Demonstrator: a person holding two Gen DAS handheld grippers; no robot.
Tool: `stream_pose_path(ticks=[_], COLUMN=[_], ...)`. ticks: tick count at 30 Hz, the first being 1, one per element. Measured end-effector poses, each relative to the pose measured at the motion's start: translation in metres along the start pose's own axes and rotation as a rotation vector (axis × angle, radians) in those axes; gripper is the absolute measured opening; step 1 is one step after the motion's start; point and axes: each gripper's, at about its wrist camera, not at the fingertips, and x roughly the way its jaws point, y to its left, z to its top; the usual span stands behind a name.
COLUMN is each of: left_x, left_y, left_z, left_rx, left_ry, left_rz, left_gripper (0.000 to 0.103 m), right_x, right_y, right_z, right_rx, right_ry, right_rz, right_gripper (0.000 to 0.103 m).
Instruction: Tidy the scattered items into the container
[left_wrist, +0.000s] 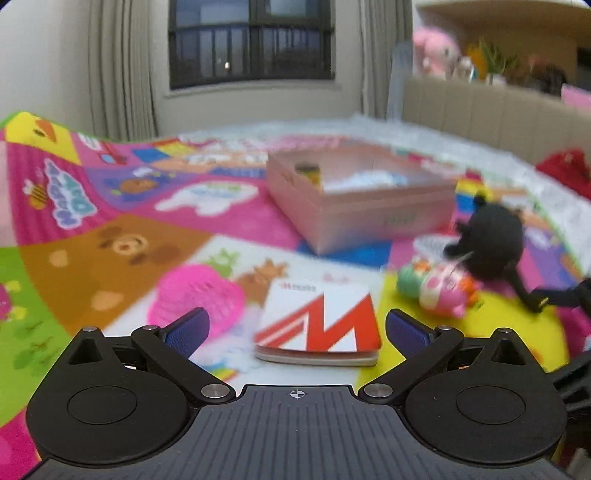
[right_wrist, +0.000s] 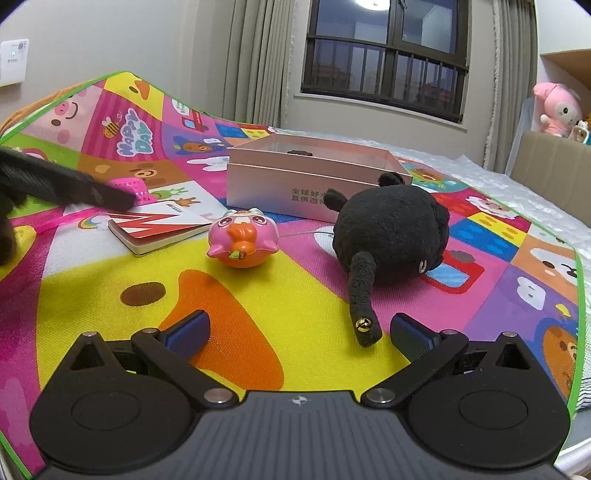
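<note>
The flat white booklet with a red zigzag on its cover (left_wrist: 319, 325) lies on the colourful patchwork play mat (right_wrist: 229, 295), straight ahead of the left gripper (left_wrist: 295, 328) and close to it. Its near edge runs crosswise between the two blue-padded fingers (left_wrist: 188, 328), which are spread wide and hold nothing. Judging by this, the left gripper is the nearer one for it.

Just beside the booklet sits a round pink plastic toy with an orange front (right_wrist: 242, 240). Beyond that lies a black plush animal (right_wrist: 388, 236), whose long limb with a small gold bell reaches toward the right gripper (right_wrist: 299, 332). That limb points roughly along the gripper's approach and ends between its spread, empty fingers (right_wrist: 410, 334). A pink mesh basket-like toy (left_wrist: 199, 295) rests left of the booklet.

The pale pink rectangular cardboard box (right_wrist: 314, 177), open-topped, stands farther back on the mat, behind all these. It already holds a few items, too blurred to name.
</note>
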Motion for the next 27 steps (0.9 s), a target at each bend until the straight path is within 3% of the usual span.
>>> stream_pose_path(ticks=[3,9,12,15,19,22,27], left_x=[0.017,0.022,0.017,0.012,0.006,0.005,0.004], left_y=[-0.006,-0.018,-0.023,-0.027,-0.030,-0.037,-0.040], left_z=[-0.001,-0.004,-0.009,-0.018,-0.023,-0.027,-0.032], left_rx=[-0.029,-0.033,-0.029,-0.030,-0.054,-0.023,-0.004], left_ry=[0.038,0.035,0.029,0.004,-0.017,-0.031,-0.055], left_rz=[0.010,0.032,-0.016,-0.042,-0.045,-0.018,-0.001], left_gripper=[0.103,0.103,0.103,0.103,0.103,0.103,0.103], right_x=[0.000,-0.001,-0.009,-0.023,-0.021,-0.002,0.044], right_y=[0.000,-0.001,-0.009,-0.017,-0.016,-0.012,0.001], right_z=[0.000,-0.001,0.006,0.019,0.047,0.065,0.078], right_rx=[0.001,-0.001,0.007,0.030,0.030,0.069,0.071], right_ry=[0.000,-0.007,0.001,-0.056,-0.060,-0.027,0.053], right_rz=[0.000,0.009,0.057,0.093,0.169,0.225,0.221], right_gripper=[0.103,0.103,0.103,0.102,0.076,0.075,0.075])
